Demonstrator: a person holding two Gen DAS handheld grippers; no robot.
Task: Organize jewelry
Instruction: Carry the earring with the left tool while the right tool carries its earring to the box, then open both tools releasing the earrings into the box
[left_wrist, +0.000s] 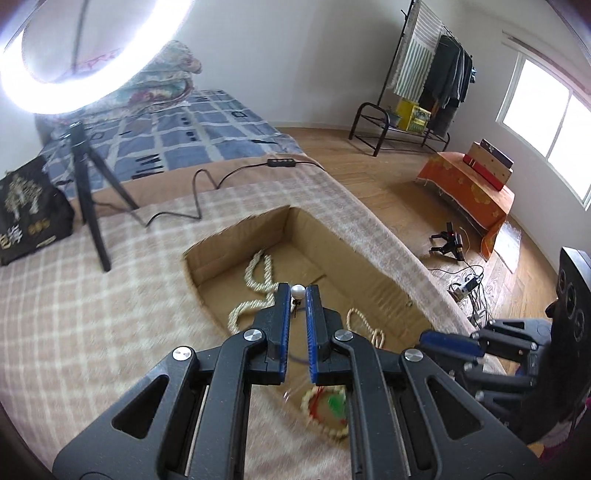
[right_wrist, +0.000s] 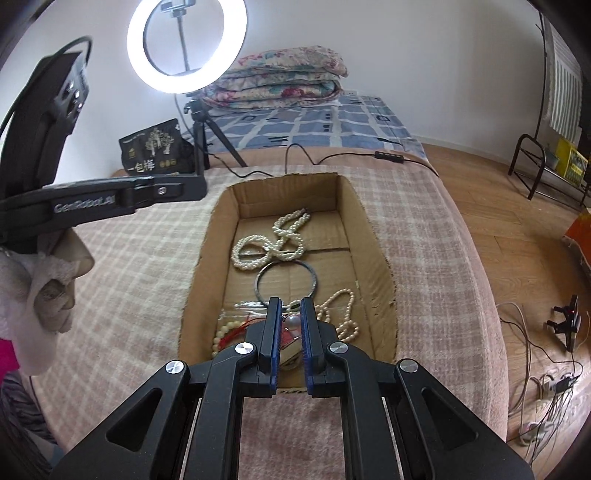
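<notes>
A cardboard box (right_wrist: 373, 236) sits sunk in the plaid blanket and holds jewelry. Inside lie a white pearl necklace (right_wrist: 275, 243), a dark metal bangle (right_wrist: 314, 278), a cream bead strand (right_wrist: 341, 314) and a bagged bead bracelet with red cord (right_wrist: 225, 332). My left gripper (left_wrist: 298, 291) is shut on a pearl earring (left_wrist: 297, 292), held above the box (left_wrist: 258, 229); the necklace (left_wrist: 255, 280) lies below it. My right gripper (right_wrist: 291, 306) hangs over the near end of the box, jaws narrowly apart, with a pearl item (right_wrist: 293, 322) between them. The right gripper also shows in the left wrist view (left_wrist: 454, 341).
A ring light (right_wrist: 186, 44) on a tripod (right_wrist: 201, 136) and a black printed bag (right_wrist: 155, 151) stand behind the box. A cable with a remote (right_wrist: 388, 155) crosses the blanket. Folded quilts (right_wrist: 280, 77) lie on the bed. Floor with cables is at right.
</notes>
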